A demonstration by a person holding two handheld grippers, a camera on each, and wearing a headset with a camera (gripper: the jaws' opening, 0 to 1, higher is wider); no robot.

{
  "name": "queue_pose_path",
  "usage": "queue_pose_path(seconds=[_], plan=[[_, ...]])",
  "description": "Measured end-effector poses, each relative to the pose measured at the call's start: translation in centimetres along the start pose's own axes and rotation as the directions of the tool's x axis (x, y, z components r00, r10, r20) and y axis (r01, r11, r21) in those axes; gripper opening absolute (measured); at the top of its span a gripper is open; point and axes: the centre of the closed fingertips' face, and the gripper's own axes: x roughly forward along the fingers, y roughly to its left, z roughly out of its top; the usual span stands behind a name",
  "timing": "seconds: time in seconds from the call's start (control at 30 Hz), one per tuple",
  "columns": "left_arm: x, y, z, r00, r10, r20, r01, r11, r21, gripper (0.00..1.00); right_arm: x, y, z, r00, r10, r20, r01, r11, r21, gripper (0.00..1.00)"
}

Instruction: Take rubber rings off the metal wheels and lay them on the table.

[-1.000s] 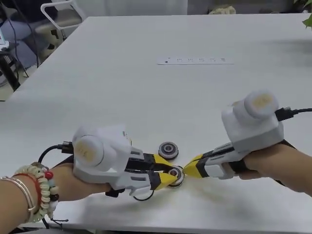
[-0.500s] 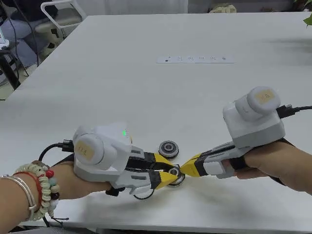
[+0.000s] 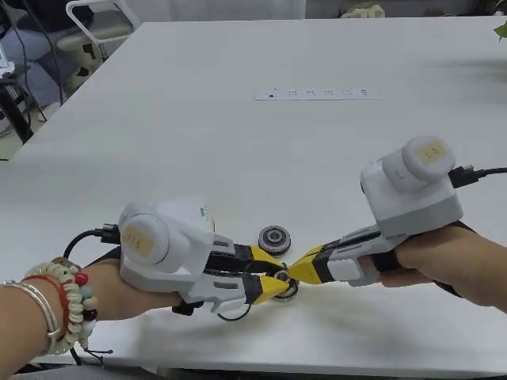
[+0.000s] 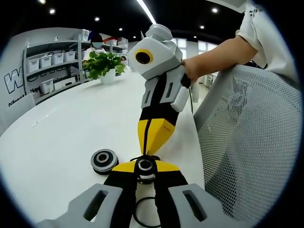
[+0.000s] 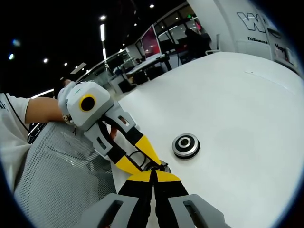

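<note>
Tight in at the near edge of the tabletop (image 3: 238,158), wrists hanging out past it. Clamped in the left tongs (image 4: 145,167): a small metal wheel (image 4: 146,172), yellow tips narrowed onto its two sides, held low at the surface, resting or just clear, hard to say which. Nose to nose with that, the right tongs (image 5: 153,174), jaws drawn together to a point and touching the wheel's rim from the opposite side; cannot tell whether pinching any rubber there. Under the left tongs' body, flat on the tabletop, a loose rubber ring (image 4: 145,213), very near the front edge. Just beyond the meeting tips, apart from both tongs, a second wheel (image 3: 275,237) lying flat with a dark band round its rim. Past that, plenty of room: bare white surface all the way out to a white strip (image 3: 317,96) with small marks, well apart in the middle. Left edge of the tabletop slanting away toward a chair (image 3: 95,24) off the far corner. Behind the near edge, close to the arms in the left gripper view, a mesh chair back (image 4: 247,142). Far across, a potted plant (image 4: 103,64). Beaded bracelets (image 3: 63,305) on the left wrist, off the tabletop's edge.
</note>
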Motion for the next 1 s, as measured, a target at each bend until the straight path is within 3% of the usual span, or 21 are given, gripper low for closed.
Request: queue_pose_path(seconds=[0.2, 0.27, 0.33, 0.6, 0.87, 1.0], plan=[[0.0, 0.0, 0.0, 1.0, -0.001, 0.0, 0.001, 1.0, 0.001, 0.08, 0.0, 0.3, 0.3, 0.9998, 0.011, 0.015, -0.011, 1.0, 0.007, 0.0], [0.0, 0.0, 0.0, 1.0, 0.0, 0.0, 0.0, 1.0, 0.001, 0.08, 0.0, 1.1, 1.1, 0.9974, 0.048, 0.054, -0.049, 0.999, 0.015, 0.0], [0.0, 0.0, 0.0, 1.0, 0.0, 0.0, 0.0, 1.0, 0.0, 0.08, -0.2, 0.5, 1.1, 0.999, 0.017, 0.042, -0.017, 1.0, 0.004, 0.0], [0.1, 0.0, 0.1, 1.0, 0.001, 0.0, -0.001, 1.0, -0.007, 0.08, 0.0, -0.3, 0.0, 0.9997, -0.024, -0.002, 0.024, 1.0, 0.011, 0.0], [0.0, 0.0, 0.1, 0.9974, -0.012, -0.071, 0.012, 1.0, -0.004, 0.08, 0.0, -0.7, -0.3, 0.9989, -0.04, -0.025, 0.039, 0.999, -0.009, 0.0], [-0.6, -0.2, 0.4, 0.9961, -0.027, -0.083, 0.029, 0.999, 0.016, 0.16, 0.0, -0.7, -0.3, 0.9986, -0.042, -0.03, 0.042, 0.999, -0.008, 0.0]])
